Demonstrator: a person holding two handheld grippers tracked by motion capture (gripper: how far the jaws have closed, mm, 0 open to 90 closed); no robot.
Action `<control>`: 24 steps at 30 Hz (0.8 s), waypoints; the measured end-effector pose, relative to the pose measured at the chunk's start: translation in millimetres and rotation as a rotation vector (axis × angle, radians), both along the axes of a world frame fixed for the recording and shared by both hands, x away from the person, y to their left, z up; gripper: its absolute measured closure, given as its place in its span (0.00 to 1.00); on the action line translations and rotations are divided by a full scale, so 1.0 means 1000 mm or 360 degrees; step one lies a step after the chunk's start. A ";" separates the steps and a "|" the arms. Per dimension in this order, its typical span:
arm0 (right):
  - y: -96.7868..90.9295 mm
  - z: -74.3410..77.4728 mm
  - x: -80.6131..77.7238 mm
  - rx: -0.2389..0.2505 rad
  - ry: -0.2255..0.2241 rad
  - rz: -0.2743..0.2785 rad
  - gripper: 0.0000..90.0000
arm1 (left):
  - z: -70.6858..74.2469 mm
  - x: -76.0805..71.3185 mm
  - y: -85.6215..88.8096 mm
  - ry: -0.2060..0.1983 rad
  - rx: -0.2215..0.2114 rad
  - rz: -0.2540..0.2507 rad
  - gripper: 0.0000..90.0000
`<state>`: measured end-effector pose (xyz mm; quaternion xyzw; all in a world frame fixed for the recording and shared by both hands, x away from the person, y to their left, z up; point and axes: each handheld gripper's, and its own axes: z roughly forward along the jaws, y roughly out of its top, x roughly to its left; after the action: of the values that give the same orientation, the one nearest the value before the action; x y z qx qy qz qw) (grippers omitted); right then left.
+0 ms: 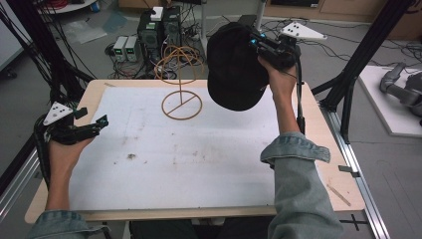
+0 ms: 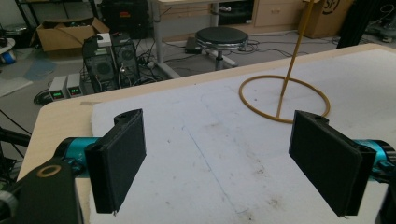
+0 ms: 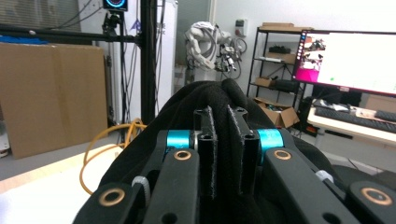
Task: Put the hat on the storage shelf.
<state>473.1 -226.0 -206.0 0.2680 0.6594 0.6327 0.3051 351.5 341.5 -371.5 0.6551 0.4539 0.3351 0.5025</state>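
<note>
A black cap (image 1: 234, 64) hangs in the air over the table's far right, pinched by my right gripper (image 1: 255, 44), which is shut on a fold of its fabric. In the right gripper view the two jaws stand close together with black cloth of the cap (image 3: 205, 98) squeezed between them (image 3: 222, 149). A yellow wire stand (image 1: 181, 89) with a ring base and a looped top rises at the table's far middle, just left of the cap. My left gripper (image 1: 94, 124) rests low at the table's left edge, open, with nothing between its pads (image 2: 123, 158).
A white mat (image 1: 174, 164) covers most of the wooden table (image 1: 343, 194). Computer towers (image 1: 159, 30) and cables lie on the floor beyond the far edge. The stand's ring base (image 2: 284, 99) lies ahead and right of my left gripper.
</note>
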 end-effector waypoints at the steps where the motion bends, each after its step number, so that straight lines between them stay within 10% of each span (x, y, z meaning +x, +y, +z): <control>1: 0.003 0.002 0.001 0.0003 -0.0005 0.0012 0.93 | 0.000 0.000 0.000 -0.0001 -0.0001 0.0000 0.21; 24: 0.037 0.024 0.005 0.0051 -0.0055 0.0147 0.93 | 0.002 -0.002 0.004 -0.0008 -0.0019 0.0002 0.21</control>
<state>478.3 -189.2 -181.6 0.2311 0.6556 0.6610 0.2825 349.3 345.4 -369.4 0.6510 0.4550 0.3344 0.5074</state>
